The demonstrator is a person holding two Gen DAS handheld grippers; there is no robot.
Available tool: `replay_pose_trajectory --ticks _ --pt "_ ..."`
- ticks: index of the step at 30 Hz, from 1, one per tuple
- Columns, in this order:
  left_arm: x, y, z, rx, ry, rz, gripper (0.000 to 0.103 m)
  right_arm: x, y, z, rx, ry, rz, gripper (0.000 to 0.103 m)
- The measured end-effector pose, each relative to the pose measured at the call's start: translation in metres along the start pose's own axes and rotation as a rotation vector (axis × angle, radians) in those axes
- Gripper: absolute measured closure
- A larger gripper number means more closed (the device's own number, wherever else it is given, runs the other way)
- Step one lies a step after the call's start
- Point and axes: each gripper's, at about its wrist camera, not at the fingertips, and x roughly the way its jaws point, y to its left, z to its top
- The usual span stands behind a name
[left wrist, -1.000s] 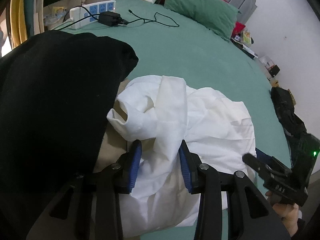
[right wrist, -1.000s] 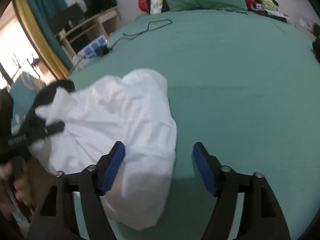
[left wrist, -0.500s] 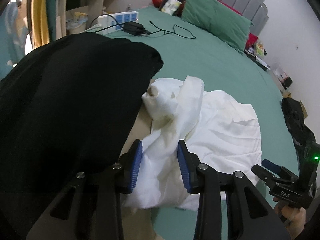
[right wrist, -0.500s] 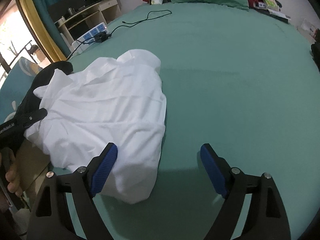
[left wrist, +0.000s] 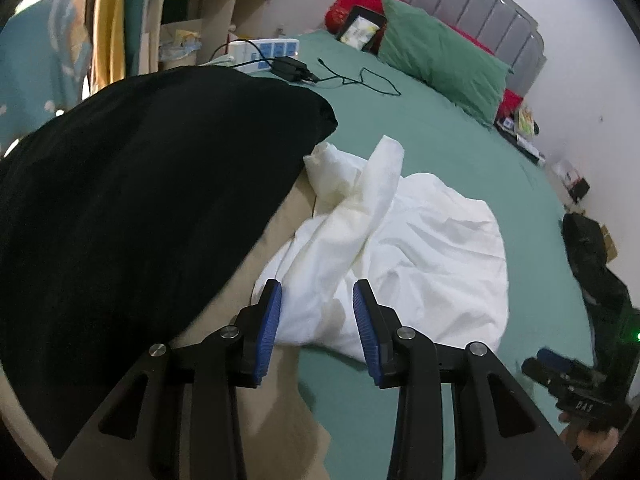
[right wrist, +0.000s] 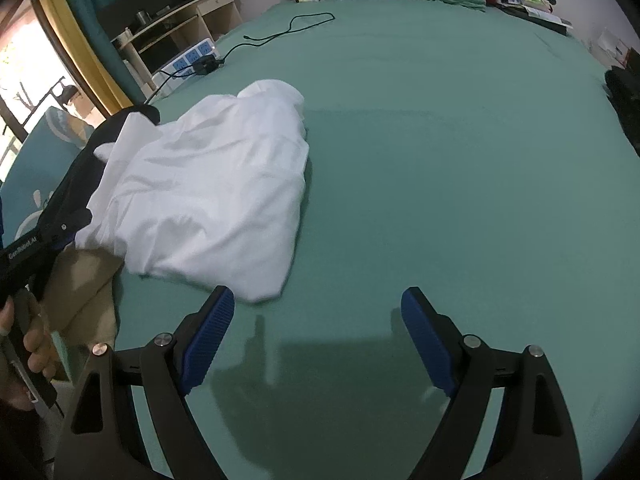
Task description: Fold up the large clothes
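Observation:
A white garment (left wrist: 416, 248) lies bunched and roughly folded on the green bed (left wrist: 440, 140), partly over a tan cloth (left wrist: 276, 232). It also shows in the right wrist view (right wrist: 216, 200). My left gripper (left wrist: 316, 320) is open, its blue pads just short of the garment's near edge, holding nothing. My right gripper (right wrist: 316, 340) is wide open and empty over bare green sheet, its left pad close to the garment's near corner. The left gripper appears at the left edge of the right wrist view (right wrist: 52, 236).
A black garment (left wrist: 140, 200) covers the left of the bed. A power strip (left wrist: 264, 50), charger and cable (left wrist: 360, 80) lie further back. A green pillow (left wrist: 440, 64) and tablet (left wrist: 360, 30) are at the headboard. Dark bags (left wrist: 592, 256) sit off the right edge.
My left gripper has let go of the white garment, opened and pulled back. My right gripper has also backed away from the garment. The garment now lies flatter on the bed.

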Motion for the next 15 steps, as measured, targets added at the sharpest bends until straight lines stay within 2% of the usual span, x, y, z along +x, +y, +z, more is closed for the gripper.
replay_pose_trajectory --ticks 4,8,15 --pt "-0.011 -0.005 -0.023 -0.011 0.005 -0.007 0.063 -0.015 -0.007 -0.017 0.013 0.006 0.0 0.018" --pt "-0.016 -0.012 -0.05 -0.031 0.059 -0.017 0.063 -0.033 -0.014 -0.033 0.024 0.004 0.002 0.018" --pt "-0.036 -0.025 -0.082 -0.025 0.075 -0.021 0.063 -0.066 -0.031 -0.06 0.063 -0.013 -0.002 0.018"
